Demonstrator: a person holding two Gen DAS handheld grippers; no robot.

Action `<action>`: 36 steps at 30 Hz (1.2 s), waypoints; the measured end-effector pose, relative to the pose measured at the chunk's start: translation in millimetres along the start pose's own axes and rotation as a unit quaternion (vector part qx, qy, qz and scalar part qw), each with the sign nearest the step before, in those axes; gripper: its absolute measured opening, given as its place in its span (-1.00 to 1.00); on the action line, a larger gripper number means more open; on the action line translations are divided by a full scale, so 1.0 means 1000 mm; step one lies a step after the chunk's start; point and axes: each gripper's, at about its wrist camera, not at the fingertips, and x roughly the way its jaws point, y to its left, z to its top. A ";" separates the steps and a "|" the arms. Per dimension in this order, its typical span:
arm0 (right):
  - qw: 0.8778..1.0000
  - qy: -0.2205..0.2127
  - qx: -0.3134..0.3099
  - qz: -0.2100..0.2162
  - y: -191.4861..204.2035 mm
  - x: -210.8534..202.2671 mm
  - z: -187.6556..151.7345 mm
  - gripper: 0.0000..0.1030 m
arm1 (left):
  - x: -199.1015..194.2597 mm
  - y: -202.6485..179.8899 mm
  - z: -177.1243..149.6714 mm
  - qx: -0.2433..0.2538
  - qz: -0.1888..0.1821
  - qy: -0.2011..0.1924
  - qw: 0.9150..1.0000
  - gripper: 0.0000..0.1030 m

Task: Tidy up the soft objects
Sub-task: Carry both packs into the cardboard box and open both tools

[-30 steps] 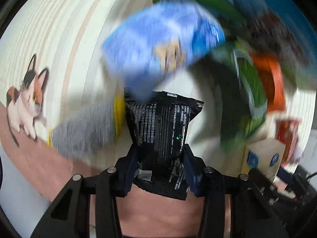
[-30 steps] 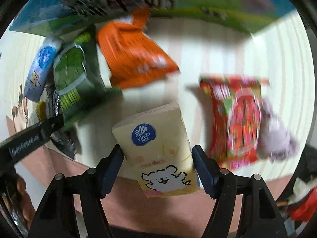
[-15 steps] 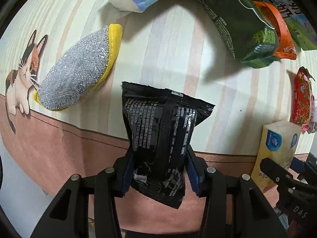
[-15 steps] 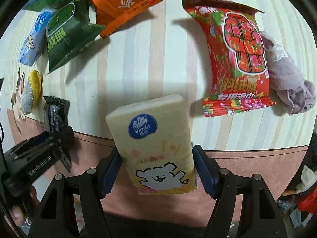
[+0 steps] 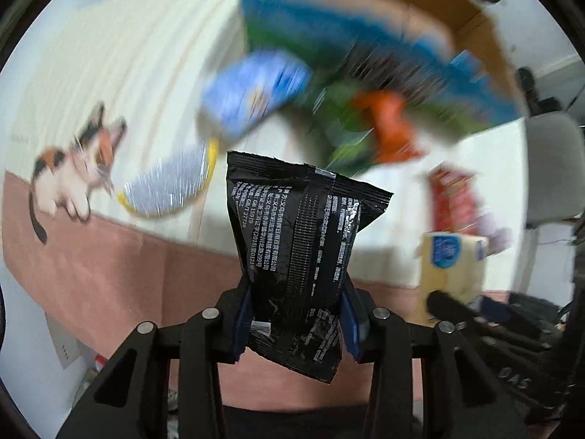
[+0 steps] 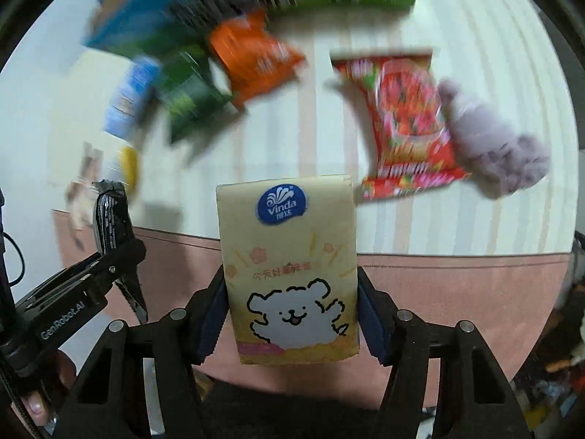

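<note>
My left gripper (image 5: 296, 314) is shut on a black snack packet (image 5: 296, 248) and holds it upright above the table's front edge. My right gripper (image 6: 290, 314) is shut on a yellow Vinda tissue pack (image 6: 289, 263), also held above the front edge. The tissue pack shows at the right of the left wrist view (image 5: 451, 267); the black packet and left gripper show at the left of the right wrist view (image 6: 109, 219). Both views are blurred by motion.
On the striped tablecloth (image 6: 475, 201) lie a silver-and-yellow sponge (image 5: 168, 186), a blue packet (image 5: 248, 95), a green packet (image 6: 190, 106), an orange packet (image 6: 252, 62), a red packet (image 6: 406, 124) and a grey cloth (image 6: 497, 146). A large cardboard box (image 5: 365, 36) stands at the back.
Both grippers have tilted up and pulled back from the table with their loads; the items on the cloth now sit farther off and the box at the back has come into view.
</note>
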 end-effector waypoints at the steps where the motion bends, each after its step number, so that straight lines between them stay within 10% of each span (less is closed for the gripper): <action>1: 1.000 -0.009 -0.003 0.007 0.000 -0.010 -0.002 0.28 | -0.021 -0.006 0.003 0.003 -0.012 -0.015 1.000 -0.27; 9: 0.994 -0.095 0.002 0.058 -0.006 -0.127 0.013 0.28 | -0.104 -0.080 0.154 0.051 -0.046 -0.073 0.995 -0.27; 22: 0.990 -0.136 0.027 -0.030 0.011 -0.095 0.137 0.28 | 0.002 -0.129 0.368 0.049 -0.072 0.049 0.995 -0.27; 36: 0.992 -0.085 0.051 -0.077 0.008 -0.024 0.192 0.28 | 0.070 -0.146 0.406 0.076 -0.077 0.123 0.986 -0.22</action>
